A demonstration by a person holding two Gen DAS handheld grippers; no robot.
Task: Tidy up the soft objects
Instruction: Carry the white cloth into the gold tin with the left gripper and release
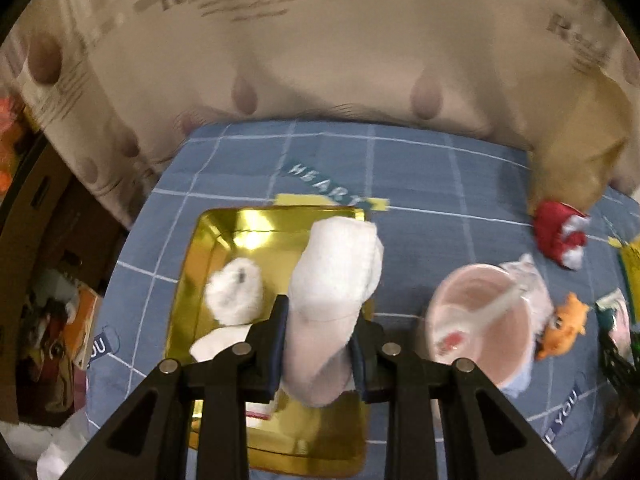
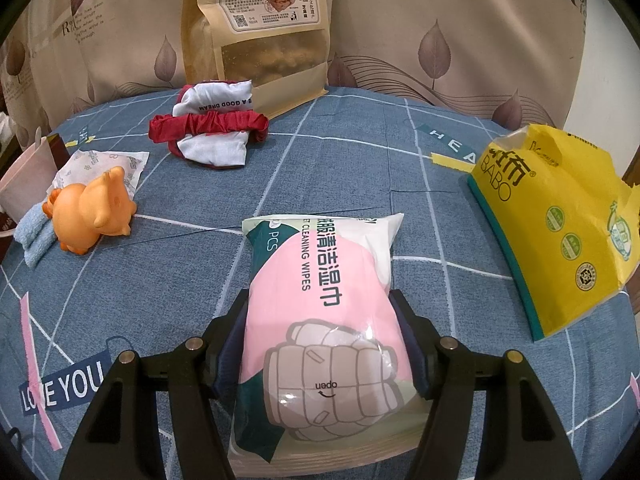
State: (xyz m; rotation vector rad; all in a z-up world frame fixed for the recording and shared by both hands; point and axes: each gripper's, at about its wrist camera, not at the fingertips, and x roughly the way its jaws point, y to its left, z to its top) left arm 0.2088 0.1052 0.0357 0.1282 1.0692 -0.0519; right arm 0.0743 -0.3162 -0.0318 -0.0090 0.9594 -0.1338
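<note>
My left tool (image 1: 320, 344) is pinching a white sock (image 1: 334, 280) between its pads, holding it above the gold tray (image 1: 224, 232) that lies on the blue checked bed sheet (image 1: 440, 184). A fluffy white item (image 1: 236, 290) already sits in that tray. My right tool (image 2: 326, 344) is clamped on a pack of wet wipes (image 2: 320, 300), which looks to be resting on the sheet.

The left view is blurred, so I judge that hand is travelling. The sock hangs over the tray's right edge, so letting go now could drape it half out on the sheet. Its limp toe could also brush the pink cup (image 1: 476, 320) just beside the tray and tip it. The tray looks light and slick, so a nudge could slide it.

On my right, the wipes pack is soft and smooth; it may sag or slip from my grip once lifted, falling toward the orange toy (image 2: 90, 208) or the yellow bag (image 2: 560, 232).
</note>
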